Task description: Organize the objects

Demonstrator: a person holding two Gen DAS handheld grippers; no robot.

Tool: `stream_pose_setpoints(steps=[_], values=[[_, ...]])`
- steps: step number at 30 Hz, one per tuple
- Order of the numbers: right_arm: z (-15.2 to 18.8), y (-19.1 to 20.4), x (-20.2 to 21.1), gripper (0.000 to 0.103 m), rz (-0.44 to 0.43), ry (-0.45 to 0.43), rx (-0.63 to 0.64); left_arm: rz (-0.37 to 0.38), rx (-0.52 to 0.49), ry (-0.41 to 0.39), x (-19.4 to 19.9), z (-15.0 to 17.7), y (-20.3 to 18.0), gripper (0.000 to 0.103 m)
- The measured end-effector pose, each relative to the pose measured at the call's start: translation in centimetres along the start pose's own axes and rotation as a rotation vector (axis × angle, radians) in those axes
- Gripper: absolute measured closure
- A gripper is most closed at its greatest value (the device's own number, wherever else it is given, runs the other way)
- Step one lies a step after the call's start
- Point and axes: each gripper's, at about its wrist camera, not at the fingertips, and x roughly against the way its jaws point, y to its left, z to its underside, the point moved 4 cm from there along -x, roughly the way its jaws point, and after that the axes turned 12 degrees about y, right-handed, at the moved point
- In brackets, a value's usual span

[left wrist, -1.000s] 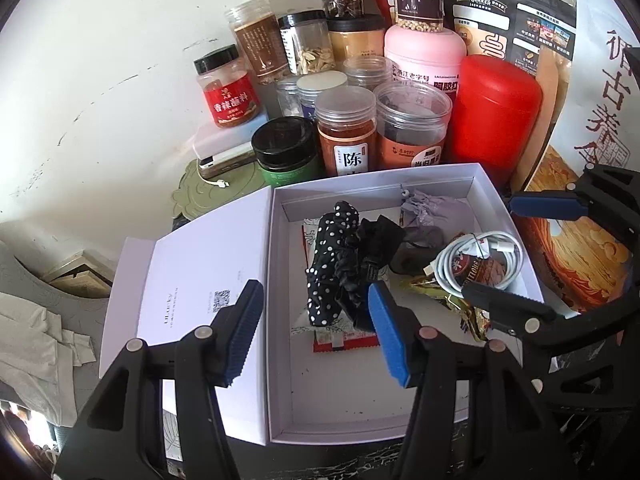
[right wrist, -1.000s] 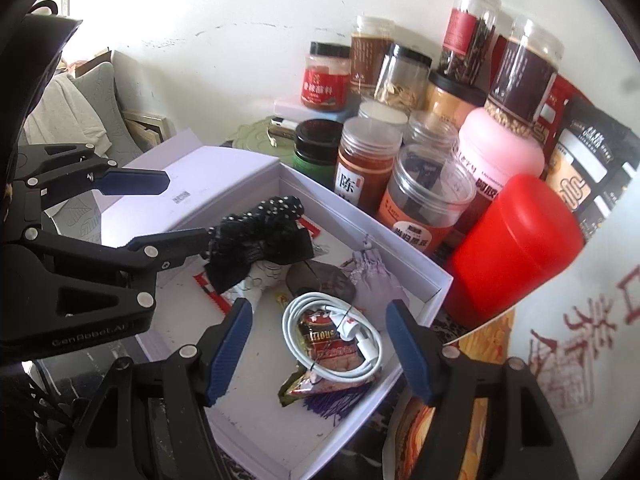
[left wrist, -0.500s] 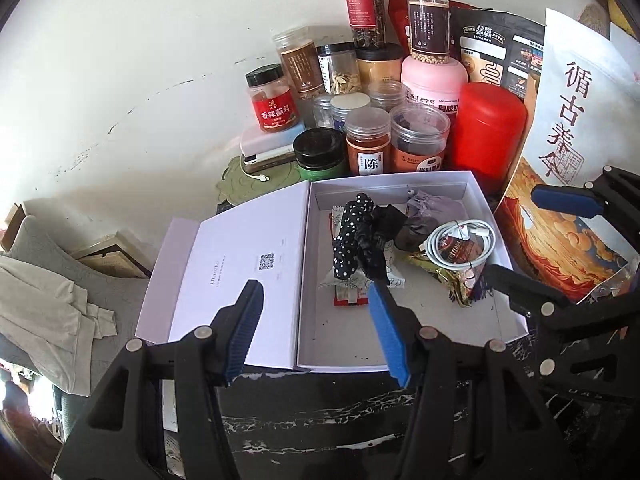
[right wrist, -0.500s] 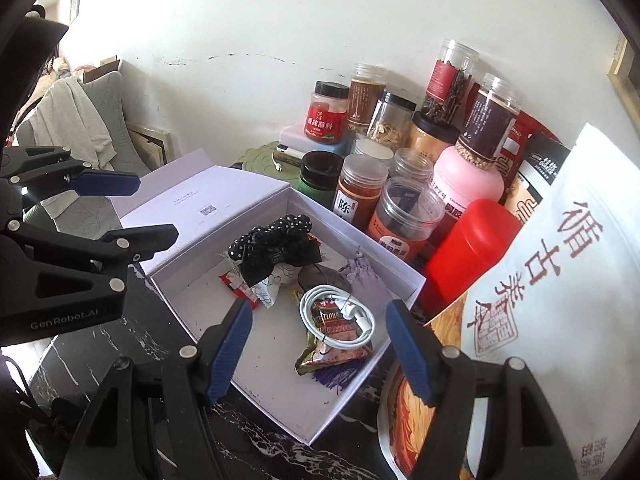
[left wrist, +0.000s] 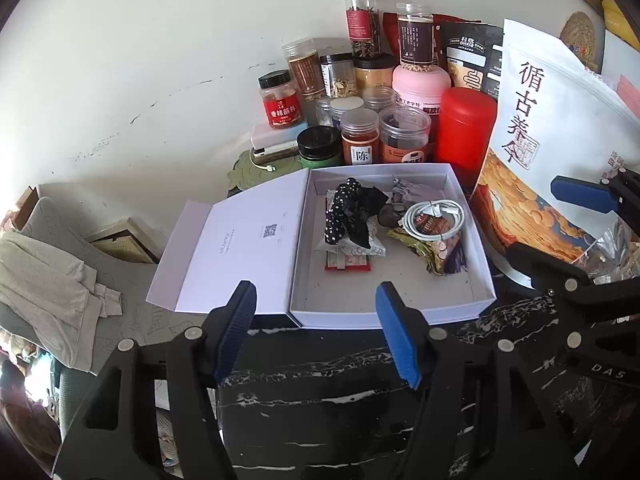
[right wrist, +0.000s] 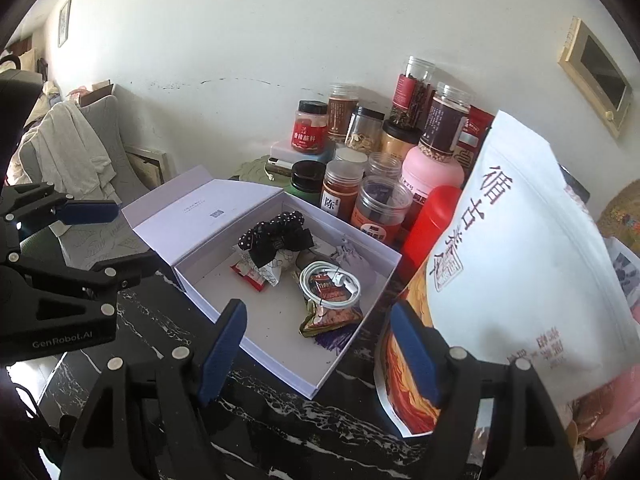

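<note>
Both hand-held grippers have drawn back from the white box (left wrist: 392, 308) since the earlier frames; left hand-held gripper (left wrist: 316, 332) and right hand-held gripper (right wrist: 316, 348) hover released, holding nothing. Box sits open on the desk (left wrist: 340, 392), its contents light: soft dotted hair tie (left wrist: 350, 216), springy coiled cable (left wrist: 434, 220), crinkly snack packet (right wrist: 328, 318). Judgement: pinch the hair tie at its bunched middle.

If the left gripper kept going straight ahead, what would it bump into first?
Probably the near wall of the open white box, just ahead of the left gripper. If it passed above that wall, the polka-dot bow lies next in line. Depth is hard to judge here.
</note>
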Motion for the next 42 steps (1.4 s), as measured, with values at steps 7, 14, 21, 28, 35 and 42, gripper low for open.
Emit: stream_pose_setpoints(steps=[7,14,21,28,35,42], values=[[2.9,0.4,2.4,0.027,0.020,-0.020,-0.035,-0.002,0.008,-0.045,2.9,3.2,-1.2,0.032],[5.7,1.5,4.1,0.027,0.057,-0.043,-0.033,-0.013,-0.007,-0.041,3.5,6.3,-2.2,0.030],[8.2,2.4,4.7,0.027,0.075,-0.048,-0.036,-0.006,0.045,-0.013,2.6,9.3,-2.6,0.030],[9.7,3.0,4.8,0.027,0.050,-0.035,-0.041,-0.011,0.054,0.000,2.5,10.7,-2.7,0.030],[10.5,2.9,4.3,0.027,0.055,-0.015,-0.039,0.023,0.059,0.007,2.8,11.6,-3.1,0.030],[11.0,3.1,4.0,0.027,0.056,0.001,-0.035,0.034,0.075,0.020,2.6,12.2,-2.7,0.030]])
